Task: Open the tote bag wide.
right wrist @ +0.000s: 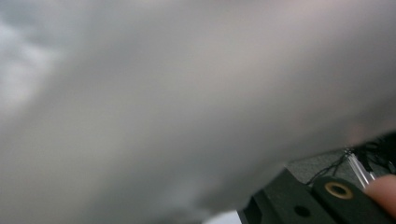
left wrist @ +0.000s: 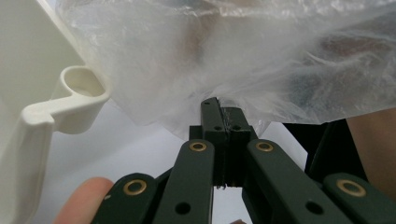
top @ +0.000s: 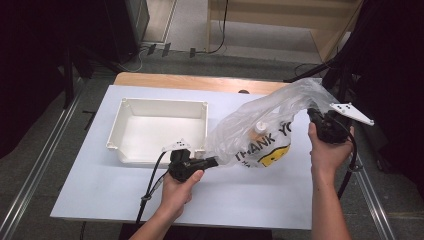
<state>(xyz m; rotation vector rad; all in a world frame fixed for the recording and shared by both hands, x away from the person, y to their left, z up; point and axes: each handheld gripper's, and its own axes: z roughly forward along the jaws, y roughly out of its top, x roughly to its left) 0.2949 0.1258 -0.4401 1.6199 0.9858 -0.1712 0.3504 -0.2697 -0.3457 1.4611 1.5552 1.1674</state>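
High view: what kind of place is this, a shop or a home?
Neither, probably: it looks like a lab or recording workroom. A white-topped table stands between metal rails, cables cross the grey floor, and dark curtains hang around.

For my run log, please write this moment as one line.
left gripper: shut on clear plastic bag | right gripper: at bag, jaws hidden | white plastic bin: beside bag

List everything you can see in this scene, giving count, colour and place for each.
Plastic bag: one, clear with black THANK YOU print and a yellow smiley, held up between both tools.
Bottle: one, pale with whitish cap, inside the bag.
Tray: one, white, left of the bag.
Table: one, white top, wooden far edge.
Left tool: one, black, shut on the bag's lower corner.
Right tool: one, black, at the bag's upper end; jaws hidden.
Hands: two, holding the tools.
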